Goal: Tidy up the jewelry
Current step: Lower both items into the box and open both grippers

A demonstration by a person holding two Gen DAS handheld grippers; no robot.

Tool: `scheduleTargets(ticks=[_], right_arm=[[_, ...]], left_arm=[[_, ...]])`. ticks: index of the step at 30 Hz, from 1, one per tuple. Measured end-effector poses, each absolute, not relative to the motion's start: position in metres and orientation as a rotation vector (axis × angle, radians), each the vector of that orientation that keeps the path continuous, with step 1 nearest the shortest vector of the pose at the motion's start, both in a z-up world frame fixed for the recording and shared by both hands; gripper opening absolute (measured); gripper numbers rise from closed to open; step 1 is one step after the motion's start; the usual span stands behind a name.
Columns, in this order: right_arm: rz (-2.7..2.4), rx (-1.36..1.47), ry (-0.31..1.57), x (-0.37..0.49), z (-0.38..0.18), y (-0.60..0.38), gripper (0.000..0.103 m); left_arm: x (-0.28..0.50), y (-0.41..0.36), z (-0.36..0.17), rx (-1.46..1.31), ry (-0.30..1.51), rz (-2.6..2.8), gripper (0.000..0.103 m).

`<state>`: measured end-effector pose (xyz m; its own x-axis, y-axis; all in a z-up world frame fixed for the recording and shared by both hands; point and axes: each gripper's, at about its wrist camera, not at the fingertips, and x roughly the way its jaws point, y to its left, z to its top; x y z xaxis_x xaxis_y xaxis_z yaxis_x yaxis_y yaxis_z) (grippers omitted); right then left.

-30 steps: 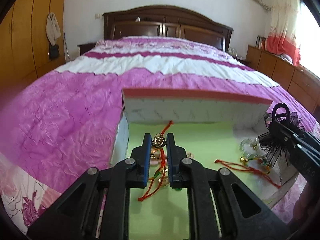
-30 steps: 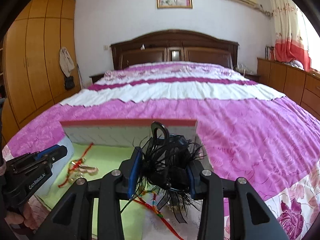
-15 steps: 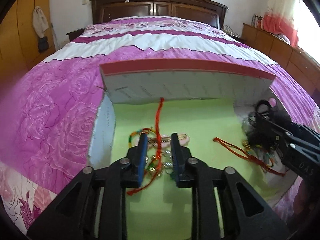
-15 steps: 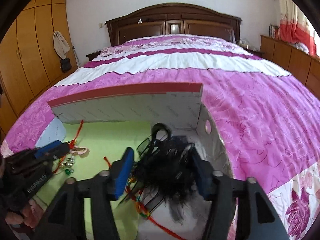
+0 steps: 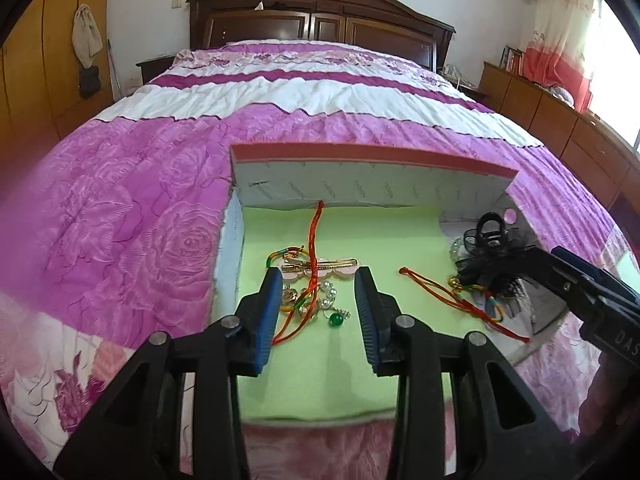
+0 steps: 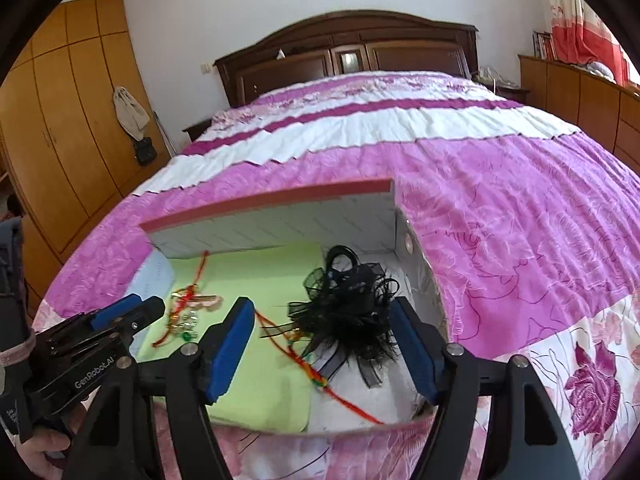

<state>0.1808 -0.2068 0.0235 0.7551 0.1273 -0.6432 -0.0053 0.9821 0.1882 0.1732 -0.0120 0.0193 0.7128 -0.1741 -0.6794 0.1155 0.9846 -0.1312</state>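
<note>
Since a second ago, my left hand-held gripper (image 5: 318,280) had just opened, releasing the red-cord charms (image 5: 308,300) onto the green liner (image 5: 320,368). My right hand-held gripper (image 6: 322,312) had also just spread, freeing the black feather clip (image 6: 352,312); both pointed downward into the box (image 5: 360,184).

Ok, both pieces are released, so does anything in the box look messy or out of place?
Yes: the red cord bracelets lie tangled in one pile with charms and the pink hair clip on the green liner. Another red cord trails under the black feathered clip.

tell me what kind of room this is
A home bedroom, most likely: a wide bed with a pink and white quilt, a dark carved wooden headboard against the wall, and a wooden wardrobe alongside.
</note>
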Motion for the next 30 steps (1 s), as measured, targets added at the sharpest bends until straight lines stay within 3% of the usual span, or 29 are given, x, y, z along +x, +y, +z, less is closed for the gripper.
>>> scheduleTargets(ticks=[20,25,30], right_arm=[[0.086,0.122,0.546,0.094,0.047,-0.192,0.096],[0.074,0.102,0.51,0.078,0.038,-0.186,0.103],[0.043,0.076,0.471,0.062,0.03,-0.184,0.103]], left_arm=[[0.104,-0.007,0.042,-0.102,0.636,-0.153,0.05],[0.091,-0.009,0.03,-0.093,0.623,-0.132,0.052],[0.079,-0.012,0.019,-0.066,0.617,-0.106,0.052]])
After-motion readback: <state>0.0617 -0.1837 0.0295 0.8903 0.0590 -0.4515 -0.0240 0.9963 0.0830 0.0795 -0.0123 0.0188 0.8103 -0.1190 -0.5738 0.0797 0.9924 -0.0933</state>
